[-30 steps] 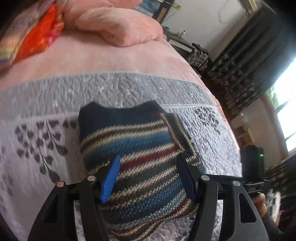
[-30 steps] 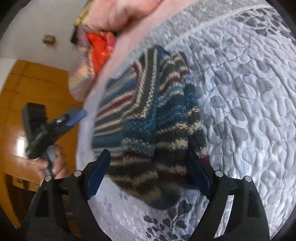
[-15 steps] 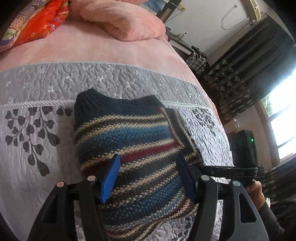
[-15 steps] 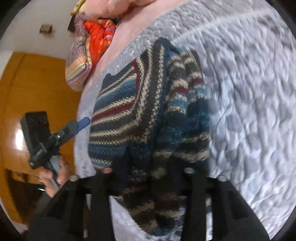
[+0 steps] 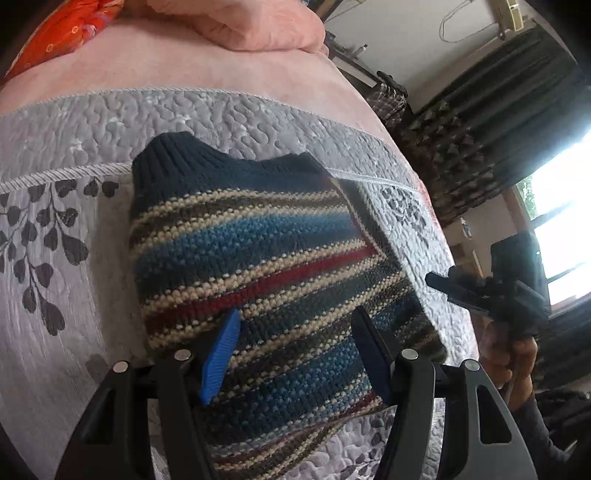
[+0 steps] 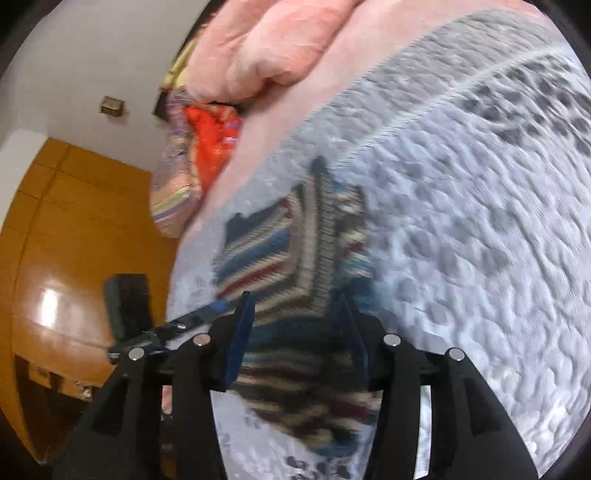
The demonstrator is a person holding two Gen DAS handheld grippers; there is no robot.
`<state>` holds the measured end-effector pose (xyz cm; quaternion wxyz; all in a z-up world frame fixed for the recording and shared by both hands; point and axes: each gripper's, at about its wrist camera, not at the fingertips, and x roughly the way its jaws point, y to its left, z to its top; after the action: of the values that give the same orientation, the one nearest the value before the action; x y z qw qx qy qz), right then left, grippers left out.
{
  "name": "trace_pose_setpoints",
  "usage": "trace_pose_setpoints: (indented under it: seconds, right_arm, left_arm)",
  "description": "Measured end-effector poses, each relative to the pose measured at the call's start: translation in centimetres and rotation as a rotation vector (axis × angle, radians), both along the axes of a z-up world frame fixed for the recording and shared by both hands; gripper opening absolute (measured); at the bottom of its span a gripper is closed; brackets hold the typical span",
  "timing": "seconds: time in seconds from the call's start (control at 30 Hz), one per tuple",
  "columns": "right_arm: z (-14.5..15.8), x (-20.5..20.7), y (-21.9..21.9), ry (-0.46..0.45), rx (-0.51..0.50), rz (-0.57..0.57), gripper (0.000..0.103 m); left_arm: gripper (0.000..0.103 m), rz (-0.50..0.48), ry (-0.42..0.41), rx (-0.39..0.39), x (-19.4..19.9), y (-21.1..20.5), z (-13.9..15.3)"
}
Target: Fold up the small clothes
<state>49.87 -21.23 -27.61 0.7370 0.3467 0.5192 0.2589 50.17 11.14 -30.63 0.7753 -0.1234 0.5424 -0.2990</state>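
Note:
A striped knit sweater point(image 5: 258, 258) in navy, blue, cream and red lies on the grey quilt point(image 5: 74, 236), collar at the far end and one sleeve folded in along its right side. My left gripper point(image 5: 295, 350) is open and straddles the near hem, with its blue pads on either side of the knit. In the blurred right wrist view the sweater point(image 6: 280, 251) runs down between the half-closed jaws of my right gripper point(image 6: 295, 332); whether they pinch it is unclear. From the left wrist view the right gripper point(image 5: 465, 288) hovers just off the sweater's right edge.
A pink blanket point(image 5: 240, 26) and an orange patterned quilt point(image 5: 66, 33) are piled at the head of the bed. Dark curtains point(image 5: 498, 110) and a bright window stand to the right. A wooden wardrobe point(image 6: 66, 258) is to the left. A hand point(image 5: 513, 369) holds the right gripper.
The right gripper's jaws narrowed over the sweater, then it drew up and back, so the sweater looks smaller. The left gripper stayed open over the hem and tilted slightly.

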Motion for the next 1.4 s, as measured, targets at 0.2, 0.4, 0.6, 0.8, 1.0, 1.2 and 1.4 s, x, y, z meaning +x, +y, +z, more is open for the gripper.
trace_pose_setpoints:
  seconds: [0.2, 0.4, 0.6, 0.8, 1.0, 1.2, 1.4]
  right_arm:
    - [-3.6, 1.4, 3.5, 0.117, -0.104, 0.104, 0.019]
    - [-5.6, 0.9, 1.3, 0.110, -0.127, -0.040, 0.012]
    - [-3.3, 1.7, 1.5, 0.057, -0.080, 0.000, 0.031]
    - [-3.4, 6.1, 2.6, 0.102, -0.067, 0.028, 0.013]
    - [-6.2, 4.0, 0.3, 0.113, -0.136, -0.064, 0.011]
    - [-2.0, 6.9, 0.3, 0.018, -0.078, -0.067, 0.036]
    - [-4.0, 11.4, 3.1, 0.102, -0.132, -0.012, 0.013]
  left_arm:
    - [0.061, -0.068, -0.016, -0.165, -2.1, 0.0, 2.7]
    - [0.053, -0.083, 0.098, -0.107, -1.6, -0.6, -1.4]
    - [0.051, -0.066, 0.100, -0.167, -1.6, 0.0, -0.9]
    - [0.051, -0.157, 0.134, -0.160, -3.8, -1.6, -1.9]
    - [0.039, -0.196, 0.209, -0.064, -4.5, -3.5, -5.2]
    - [0.046, -0.150, 0.106, -0.198, -3.2, -0.5, -0.1]
    - [0.047, -0.008, 0.100, -0.247, 1.7, 3.0, 0.8]
